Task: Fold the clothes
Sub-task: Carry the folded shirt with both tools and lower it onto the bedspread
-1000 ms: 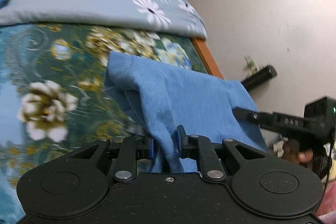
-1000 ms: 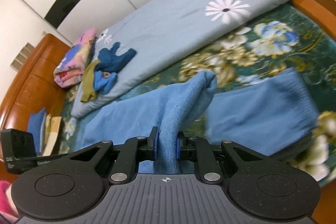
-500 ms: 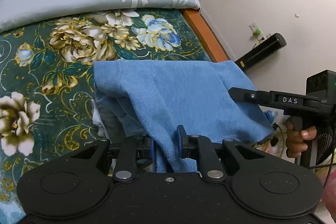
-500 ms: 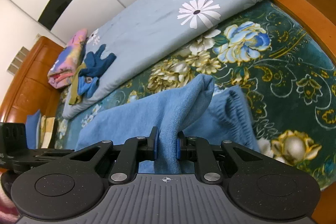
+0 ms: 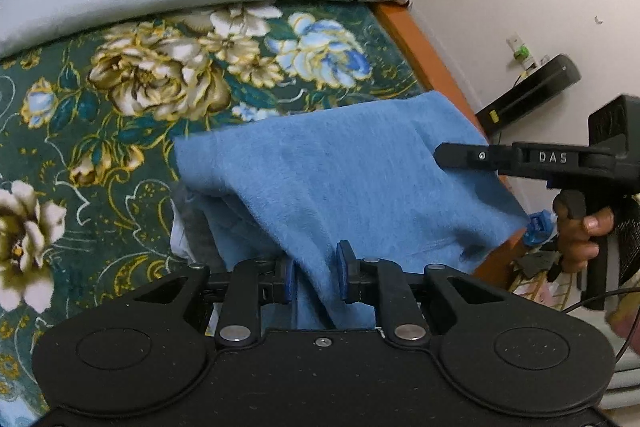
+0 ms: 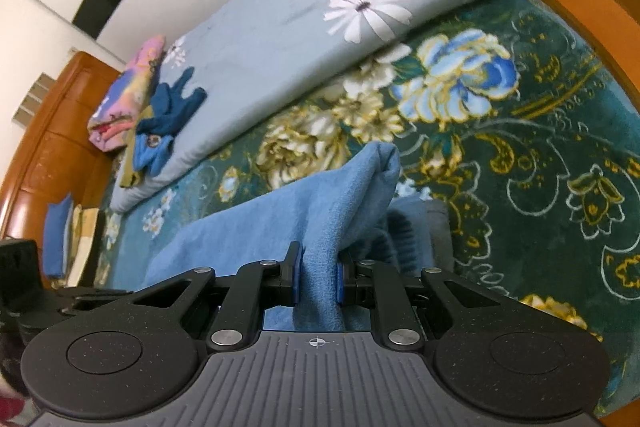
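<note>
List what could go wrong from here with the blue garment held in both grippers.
1. The blue garment lies near the wooden bed edge; slack could slide off.
2. The left gripper and right gripper each pinch bunched cloth, so laying it down may leave wrinkles.

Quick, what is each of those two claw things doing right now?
Left gripper: closed on the blue garment, pinching a bunched edge.
Right gripper: closed on the same blue garment, fabric clamped between its pads.
</note>
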Demonstrator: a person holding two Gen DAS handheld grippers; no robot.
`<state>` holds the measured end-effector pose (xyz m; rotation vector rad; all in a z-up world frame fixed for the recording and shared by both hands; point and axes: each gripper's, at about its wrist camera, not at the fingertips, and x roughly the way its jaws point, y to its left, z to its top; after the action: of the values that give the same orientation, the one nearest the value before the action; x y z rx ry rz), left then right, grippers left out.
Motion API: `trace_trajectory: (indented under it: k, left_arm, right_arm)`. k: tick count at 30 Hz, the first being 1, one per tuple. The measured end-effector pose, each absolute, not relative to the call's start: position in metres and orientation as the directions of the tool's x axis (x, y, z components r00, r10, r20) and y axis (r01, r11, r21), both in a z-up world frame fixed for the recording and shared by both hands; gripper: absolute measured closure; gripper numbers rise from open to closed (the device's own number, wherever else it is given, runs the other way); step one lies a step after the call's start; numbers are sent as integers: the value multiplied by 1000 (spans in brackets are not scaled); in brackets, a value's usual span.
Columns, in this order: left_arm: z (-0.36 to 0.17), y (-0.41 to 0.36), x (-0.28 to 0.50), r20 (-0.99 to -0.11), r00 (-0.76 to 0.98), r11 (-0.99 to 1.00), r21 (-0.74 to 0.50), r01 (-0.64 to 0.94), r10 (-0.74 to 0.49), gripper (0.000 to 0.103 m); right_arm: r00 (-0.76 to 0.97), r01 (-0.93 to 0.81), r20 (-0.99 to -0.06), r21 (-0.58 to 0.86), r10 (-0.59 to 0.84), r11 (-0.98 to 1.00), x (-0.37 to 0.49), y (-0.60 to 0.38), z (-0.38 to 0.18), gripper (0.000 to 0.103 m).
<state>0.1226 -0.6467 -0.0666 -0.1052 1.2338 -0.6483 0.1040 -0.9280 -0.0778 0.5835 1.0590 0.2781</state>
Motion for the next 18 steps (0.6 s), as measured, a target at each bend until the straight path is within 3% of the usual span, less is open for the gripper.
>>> trace_trajectory:
  k: [6,12,18]
  left_arm:
    - [-96,-645,125,-861,149,837,-409,364,-486,85]
    - [-106,-645,124,-866,130,839,-414,353,-482,77]
    - [-97,-643,125,-867,135,842,-411,348,-479,76]
  right_arm:
    - [452,119,-741,602,496,790,104,-938,-109,89]
    - [439,173,-767,583,468,794,98,-943,-124,81]
    - [456,151,-779,544,430,826,96,-938,-112,81]
